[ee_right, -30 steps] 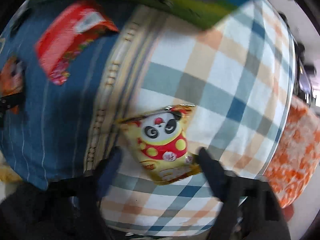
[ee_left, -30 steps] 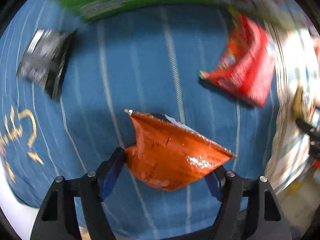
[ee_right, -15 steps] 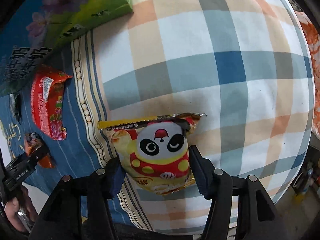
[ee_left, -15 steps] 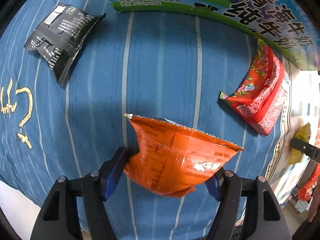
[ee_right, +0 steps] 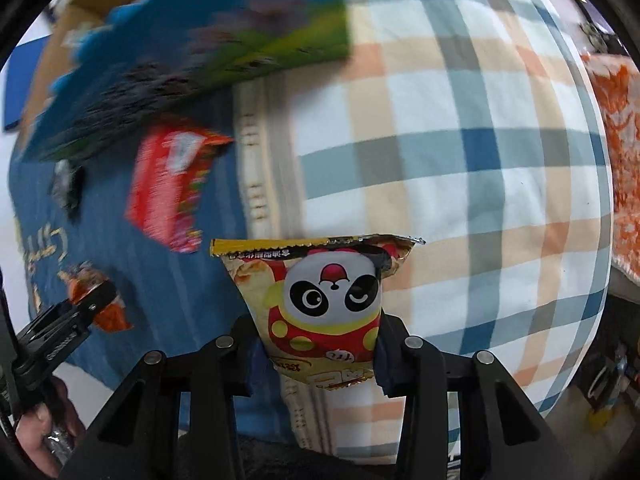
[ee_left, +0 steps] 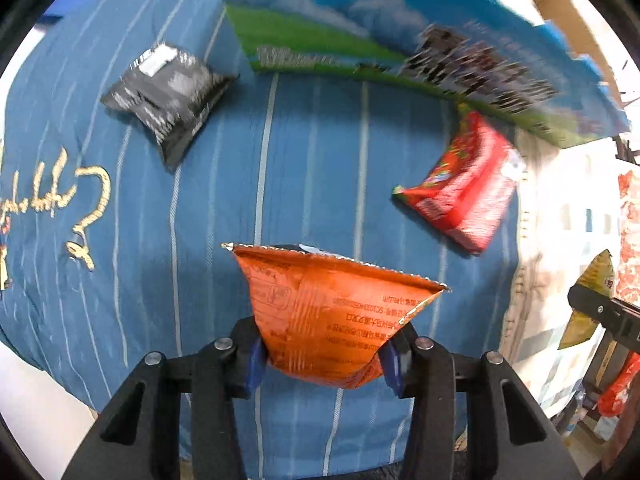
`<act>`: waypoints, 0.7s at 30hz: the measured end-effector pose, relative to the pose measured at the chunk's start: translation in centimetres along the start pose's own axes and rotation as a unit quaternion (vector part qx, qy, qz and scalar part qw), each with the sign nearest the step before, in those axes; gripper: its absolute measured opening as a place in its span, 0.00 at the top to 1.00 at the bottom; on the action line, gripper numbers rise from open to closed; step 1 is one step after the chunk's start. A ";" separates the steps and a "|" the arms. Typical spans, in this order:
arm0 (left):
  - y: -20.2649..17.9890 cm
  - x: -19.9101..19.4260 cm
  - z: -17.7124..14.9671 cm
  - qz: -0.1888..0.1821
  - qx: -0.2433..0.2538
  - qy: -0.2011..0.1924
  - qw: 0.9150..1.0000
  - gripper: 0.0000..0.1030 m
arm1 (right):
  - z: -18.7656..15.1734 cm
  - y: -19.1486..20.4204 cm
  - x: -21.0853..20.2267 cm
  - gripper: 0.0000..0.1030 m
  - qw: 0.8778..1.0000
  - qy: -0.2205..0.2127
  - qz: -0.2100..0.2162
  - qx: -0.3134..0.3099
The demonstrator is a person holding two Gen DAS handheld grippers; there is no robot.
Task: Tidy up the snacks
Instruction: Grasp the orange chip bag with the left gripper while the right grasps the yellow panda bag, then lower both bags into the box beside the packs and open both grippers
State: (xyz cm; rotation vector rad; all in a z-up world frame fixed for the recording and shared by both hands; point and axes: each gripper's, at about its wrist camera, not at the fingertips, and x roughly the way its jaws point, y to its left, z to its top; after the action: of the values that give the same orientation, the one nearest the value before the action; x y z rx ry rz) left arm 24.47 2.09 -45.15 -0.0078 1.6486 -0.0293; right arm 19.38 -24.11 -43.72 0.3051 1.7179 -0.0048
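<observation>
My left gripper (ee_left: 324,356) is shut on an orange snack packet (ee_left: 328,312), held above the blue striped cloth (ee_left: 200,220). On that cloth lie a black packet (ee_left: 168,96) at the upper left and a red packet (ee_left: 464,192) at the right. My right gripper (ee_right: 316,356) is shut on a yellow packet with a panda face (ee_right: 328,304), held over the seam between the blue cloth and the checked cloth (ee_right: 460,160). The right wrist view also catches the red packet (ee_right: 172,184) and, at lower left, the left gripper (ee_right: 96,304) with its orange packet (ee_right: 108,312).
A blue and green printed carton (ee_left: 400,48) stands along the far edge of the cloths, its brown flaps open above; the same carton (ee_right: 180,60) fills the right wrist view's upper left. An orange patterned fabric (ee_right: 616,160) lies at the far right. A hand (ee_right: 36,436) grips the left tool.
Both grippers have lifted and tilted toward the carton, which now looms larger and blurred. Their grips on the orange and panda packets are unchanged.
</observation>
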 end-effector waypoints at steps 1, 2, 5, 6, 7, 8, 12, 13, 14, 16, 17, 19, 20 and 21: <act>-0.2 -0.7 -0.3 -0.001 0.004 -0.008 1.000 0.58 | -0.5 0.5 -0.5 0.57 1.000 -0.004 0.005 -0.005; 0.3 -1.2 -0.4 -0.001 0.005 -0.013 1.000 0.58 | -1.1 1.2 -1.3 0.57 1.000 -0.010 0.009 -0.015; -0.2 -4.1 -1.1 -0.004 0.016 -0.043 0.999 0.58 | -1.8 3.3 -3.7 0.57 0.999 -0.026 0.020 -0.034; 0.1 -5.0 -1.1 -0.003 0.019 -0.052 0.998 0.58 | -2.0 4.3 -4.7 0.57 0.998 -0.033 0.023 -0.040; -0.1 -6.0 -1.3 -0.004 0.024 -0.062 0.998 0.58 | -2.5 4.6 -5.9 0.57 0.998 -0.042 0.026 -0.047; -0.3 -7.1 -1.5 -0.005 0.028 -0.073 0.997 0.58 | -1.4 4.4 -7.3 0.57 0.997 -0.049 0.029 -0.054; -2.2 -11.6 -1.6 -0.007 0.043 -0.120 0.992 0.58 | -1.3 7.0 -11.2 0.58 0.993 -0.083 0.027 -0.074; -2.5 -12.8 -1.6 -0.008 0.045 -0.131 0.990 0.58 | -1.6 7.2 -12.1 0.58 0.992 -0.091 0.027 -0.079; -3.5 -13.6 -1.8 -0.009 0.049 -0.143 0.989 0.58 | -1.6 7.8 -12.7 0.58 0.991 -0.100 0.027 -0.084; -4.1 -15.2 -1.6 -0.011 0.054 -0.160 0.986 0.58 | -2.0 8.6 -14.7 0.58 0.989 -0.117 0.026 -0.091; -4.4 -15.8 -1.5 -0.012 0.056 -0.167 0.984 0.58 | -1.8 9.0 -15.0 0.58 0.988 -0.122 0.025 -0.093; -4.2 -17.5 -1.0 -0.014 0.059 -0.184 0.981 0.58 | -1.4 9.3 -15.8 0.58 0.985 -0.137 0.026 -0.097; -4.1 -18.2 -1.1 -0.016 0.059 -0.189 0.980 0.58 | -1.3 9.3 -16.0 0.58 0.985 -0.142 0.027 -0.098; -4.3 -19.1 -1.3 -0.020 0.059 -0.197 0.979 0.58 | -1.3 9.5 -16.5 0.58 0.984 -0.146 0.029 -0.098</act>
State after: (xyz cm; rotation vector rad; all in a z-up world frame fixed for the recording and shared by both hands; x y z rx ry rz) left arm 24.62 -1.71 -25.91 0.0409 1.2488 -0.1469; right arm 22.29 -18.03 -25.85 0.1956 1.4048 0.1546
